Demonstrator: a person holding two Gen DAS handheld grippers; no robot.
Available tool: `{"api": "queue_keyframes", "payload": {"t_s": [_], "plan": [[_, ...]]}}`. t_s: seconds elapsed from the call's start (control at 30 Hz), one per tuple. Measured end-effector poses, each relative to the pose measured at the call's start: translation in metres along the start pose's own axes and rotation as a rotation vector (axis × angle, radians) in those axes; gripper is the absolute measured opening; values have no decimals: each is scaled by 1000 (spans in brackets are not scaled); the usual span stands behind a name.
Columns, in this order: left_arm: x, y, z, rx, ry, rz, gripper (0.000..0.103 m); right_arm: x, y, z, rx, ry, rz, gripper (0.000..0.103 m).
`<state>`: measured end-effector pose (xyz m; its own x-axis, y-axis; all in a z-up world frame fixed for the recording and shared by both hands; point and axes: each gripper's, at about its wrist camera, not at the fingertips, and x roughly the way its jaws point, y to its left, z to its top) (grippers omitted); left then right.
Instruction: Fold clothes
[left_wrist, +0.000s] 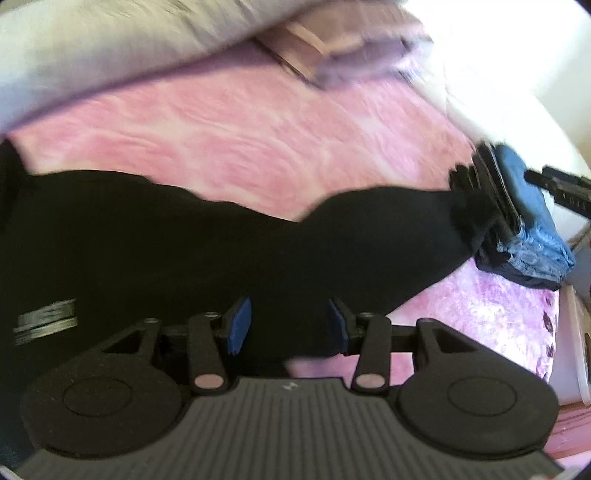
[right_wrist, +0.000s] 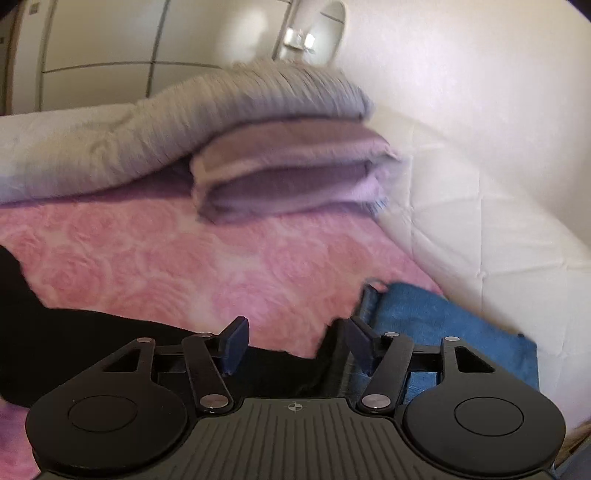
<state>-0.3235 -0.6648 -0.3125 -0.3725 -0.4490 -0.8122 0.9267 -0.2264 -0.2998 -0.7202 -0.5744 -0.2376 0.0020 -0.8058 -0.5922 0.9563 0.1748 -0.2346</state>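
The right tongs (right_wrist: 295, 343) stand with their blue-padded jaws apart and nothing pressed between them. Just beyond and below them a black garment (right_wrist: 92, 339) lies on the pink rose-patterned bedspread (right_wrist: 192, 258), running off to the left. Beside the right jaw sits a stack of folded clothes with a blue fleece piece (right_wrist: 454, 325) on top, its dark edge (right_wrist: 364, 299) near the pad. Farther ahead lie a folded lilac blanket (right_wrist: 295, 173) and, over it, a grey ribbed blanket (right_wrist: 166, 125). To the right is a white quilted surface (right_wrist: 480, 221).
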Motion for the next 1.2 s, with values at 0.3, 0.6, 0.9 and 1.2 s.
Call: {"api": "queue_keyframes", "payload": {"t_s": [0.3,0.6,0.9,1.2], "plan": [[-132,191,-56,-39,6,378,46,-27,136,7,-97,59,359,67],[-137,346,-26,97,-30,361,59,0,303,34,-256,103,526,67],[-97,403,-29,51,61,238,14,90,416,59,-392,107,559,67],[-141,399,-47,76,-77,235,10,183,497,104,-494,192,679,45]]}}
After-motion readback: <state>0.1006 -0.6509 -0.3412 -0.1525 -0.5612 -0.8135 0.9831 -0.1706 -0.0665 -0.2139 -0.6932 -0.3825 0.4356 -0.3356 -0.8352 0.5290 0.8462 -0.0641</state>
